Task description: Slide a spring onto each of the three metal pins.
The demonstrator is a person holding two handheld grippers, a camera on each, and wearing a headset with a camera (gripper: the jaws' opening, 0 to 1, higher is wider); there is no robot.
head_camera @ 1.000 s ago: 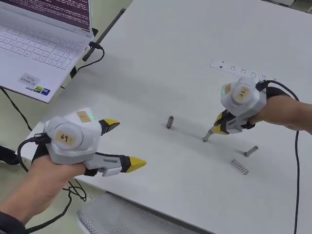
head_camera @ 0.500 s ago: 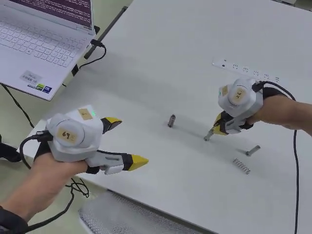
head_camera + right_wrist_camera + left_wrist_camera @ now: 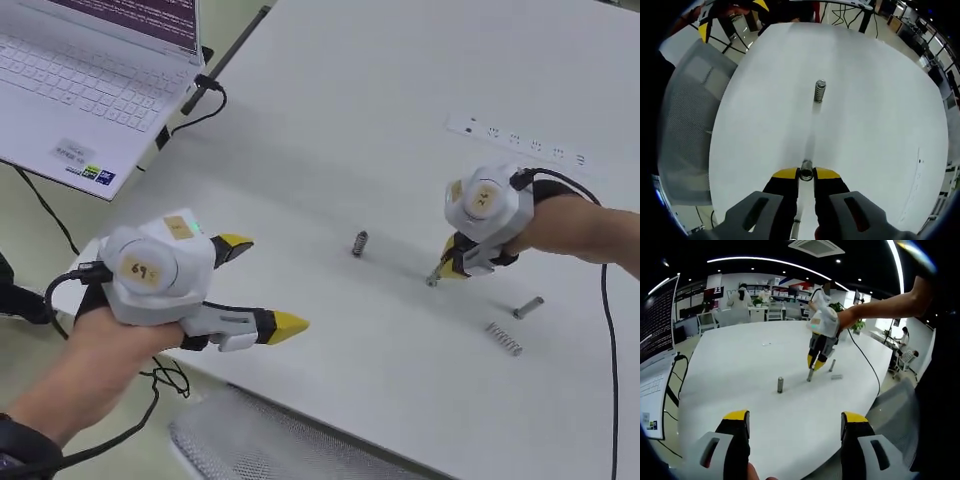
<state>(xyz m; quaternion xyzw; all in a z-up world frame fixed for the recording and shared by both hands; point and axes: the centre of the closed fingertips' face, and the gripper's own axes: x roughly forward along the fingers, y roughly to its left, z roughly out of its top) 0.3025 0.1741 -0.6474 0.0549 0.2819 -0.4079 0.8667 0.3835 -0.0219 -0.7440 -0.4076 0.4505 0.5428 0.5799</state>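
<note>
A metal pin point(image 3: 433, 279) is pinched in the right gripper point(image 3: 443, 272) mid-desk point(image 3: 400, 120). Bare surface is seen toward 9 o'clock, up to a spring-clad pin point(image 3: 360, 243). A loose pin point(image 3: 528, 307) and spring point(image 3: 503, 339) lie at 4 o'clock, nearer the front edge, where the left gripper point(image 3: 265, 283) is held spread.

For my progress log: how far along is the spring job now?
Done: one spring sits on the upright pin. In hand: the right tongs grip a second pin; whether it carries a spring, I cannot tell. Left: one bare pin and one loose spring lie nearby.
</note>
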